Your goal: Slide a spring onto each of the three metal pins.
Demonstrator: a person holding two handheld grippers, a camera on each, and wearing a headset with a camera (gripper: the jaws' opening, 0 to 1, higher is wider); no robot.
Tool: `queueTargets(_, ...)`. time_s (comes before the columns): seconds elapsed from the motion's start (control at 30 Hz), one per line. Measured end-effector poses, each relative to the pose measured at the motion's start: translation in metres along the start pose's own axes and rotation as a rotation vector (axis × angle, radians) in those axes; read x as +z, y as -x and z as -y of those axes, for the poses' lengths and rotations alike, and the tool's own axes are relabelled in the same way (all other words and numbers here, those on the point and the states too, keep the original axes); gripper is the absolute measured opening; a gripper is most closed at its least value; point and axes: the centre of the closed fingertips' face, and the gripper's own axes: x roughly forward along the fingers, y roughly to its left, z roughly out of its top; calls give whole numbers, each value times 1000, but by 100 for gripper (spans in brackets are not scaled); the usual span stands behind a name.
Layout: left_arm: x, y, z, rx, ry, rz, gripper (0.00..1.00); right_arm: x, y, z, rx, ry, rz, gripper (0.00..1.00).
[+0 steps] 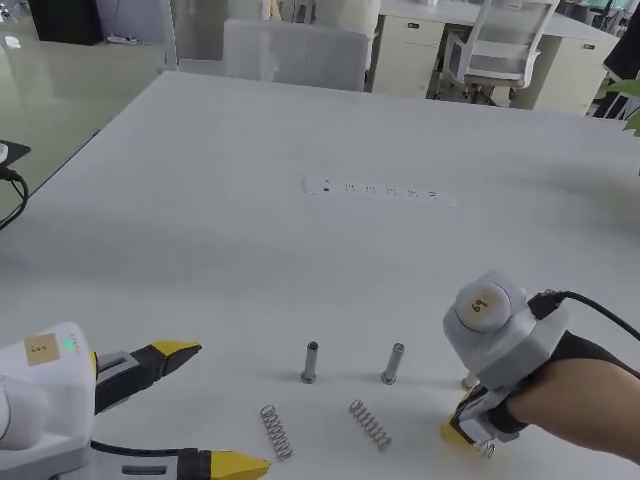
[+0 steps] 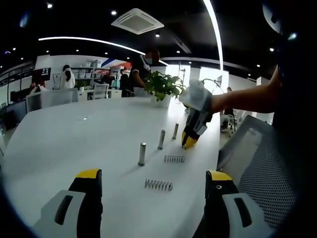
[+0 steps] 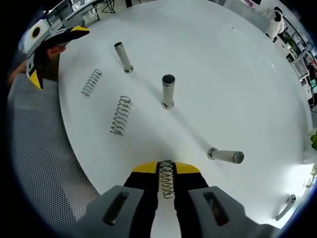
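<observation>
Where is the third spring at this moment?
The spring sits bottom centre of the right gripper view, clamped in the right gripper, with the nearest metal pin just to its right.

Grey bodies and yellow-tipped black jaws on left claw [image 1: 220,407] and right claw [image 1: 462,432]; black cable [image 1: 600,312].

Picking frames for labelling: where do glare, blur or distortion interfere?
Head view: soft light, slight blur on the pins. Left gripper view: fisheye curves the table edge; ceiling strip lights flare. Right gripper view: table bows round, washed white far right; the spring between the jaws is sharp.
</observation>
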Motion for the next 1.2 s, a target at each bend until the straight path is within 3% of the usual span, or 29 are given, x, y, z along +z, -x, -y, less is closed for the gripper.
queueTargets(0.13,4,0,0,4,-1,8,83,0,0,-2,-18,5,-3,8)
queueTargets(0.27,5,0,1,4,-4,8,83,-1,1,-1,-36,-39,17,8)
queueTargets(0.4,11,1,5,-4,-21,5,83,-1,1,0,-36,-65,61,7)
queueTargets(0.6,17,5,3,1,-19,28,82,0,6,-4,-47,-87,122,7)
queueTargets(0.67,17,4,4,-5,-17,28,82,7,12,-4,-48,-101,170,7)
queueTargets(0.93,27,4,9,-14,-35,46,82,11,32,-3,-52,-150,271,7)
queueTargets(1.07,27,3,10,-19,-35,43,81,21,49,-7,-37,-185,374,7)
queueTargets(1.2,32,1,14,-27,-36,61,80,26,61,-10,-42,-191,431,7)
